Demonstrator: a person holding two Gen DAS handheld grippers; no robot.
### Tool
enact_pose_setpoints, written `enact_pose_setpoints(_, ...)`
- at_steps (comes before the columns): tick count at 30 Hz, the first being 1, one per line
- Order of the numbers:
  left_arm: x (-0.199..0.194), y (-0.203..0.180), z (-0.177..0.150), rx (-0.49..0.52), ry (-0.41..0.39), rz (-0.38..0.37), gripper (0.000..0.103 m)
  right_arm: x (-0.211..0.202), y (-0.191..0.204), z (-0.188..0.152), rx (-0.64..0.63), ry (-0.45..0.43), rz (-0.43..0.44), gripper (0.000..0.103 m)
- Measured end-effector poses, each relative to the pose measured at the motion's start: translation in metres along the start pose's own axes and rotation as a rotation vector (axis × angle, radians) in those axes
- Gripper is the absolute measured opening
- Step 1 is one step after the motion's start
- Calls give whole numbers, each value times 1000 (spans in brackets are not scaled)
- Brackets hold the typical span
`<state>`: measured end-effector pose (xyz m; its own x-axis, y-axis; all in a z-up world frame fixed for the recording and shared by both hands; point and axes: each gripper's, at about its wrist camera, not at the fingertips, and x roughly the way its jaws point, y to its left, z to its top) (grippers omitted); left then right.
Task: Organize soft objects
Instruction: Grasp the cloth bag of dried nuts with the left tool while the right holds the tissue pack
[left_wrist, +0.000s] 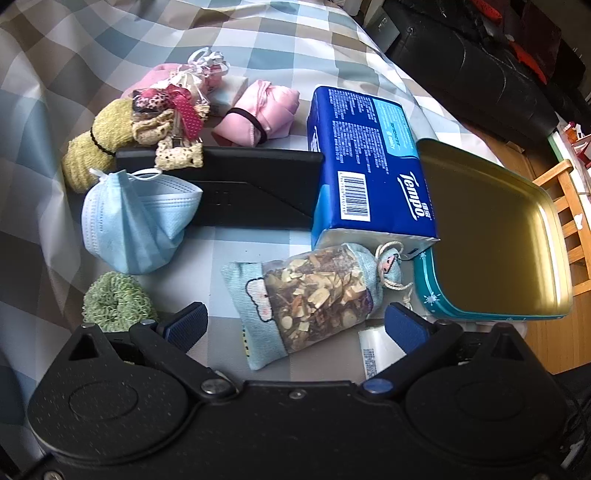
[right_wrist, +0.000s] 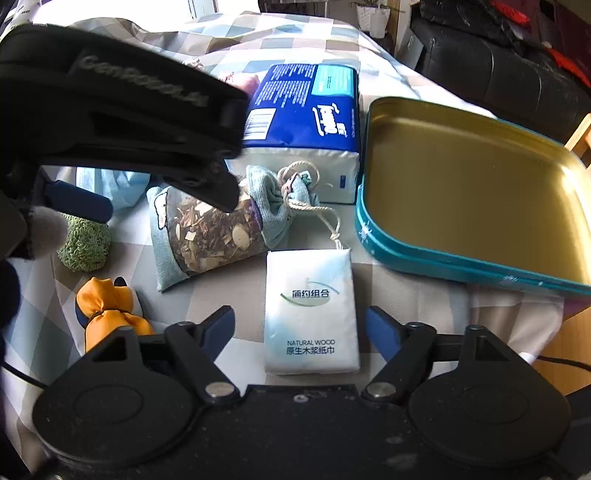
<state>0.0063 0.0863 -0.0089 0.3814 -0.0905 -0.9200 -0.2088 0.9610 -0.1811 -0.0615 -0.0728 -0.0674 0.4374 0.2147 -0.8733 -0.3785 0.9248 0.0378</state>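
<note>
- The checked cloth (left_wrist: 155, 33) is covering the counter, with a dark sofa (left_wrist: 480, 70) standing behind it and a wooden chair (left_wrist: 565, 206) showing at the right edge.
- The gold-lined teal tin (right_wrist: 472, 192) is sitting open at the right, tilted up on its near rim.
- The blue Tempo tissue pack (left_wrist: 365, 166) is lying just left of the tin, touching it.
- The herb sachet (left_wrist: 314, 295) is lying in front of the Tempo pack, its drawstring end toward the tin.
- Only the left view is showing the black case (left_wrist: 236, 192), the blue face mask (left_wrist: 136, 221) leaning on it, the yellow knit roll (left_wrist: 96, 144) and the pink cloth bundle (left_wrist: 258, 114) behind.
- Only the right view is showing the white tissue packet (right_wrist: 312, 314) in full and the orange pouch (right_wrist: 107, 306).
- The green scrubby (right_wrist: 85, 243) is sitting left of the sachet.
- The left tool (left_wrist: 295, 325) is hanging released, jaws spread either side of the sachet's near end.
- The right tool (right_wrist: 299, 328) is also spread wide, the white packet lying between its blue pads (right_wrist: 380, 332), untouched.
</note>
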Motion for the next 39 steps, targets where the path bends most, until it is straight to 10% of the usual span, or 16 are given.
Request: enact_pose_setpoints(39, 62, -3, 14, -118, 129, 20, 101, 24, 4, -9, -44, 15, 2, 103)
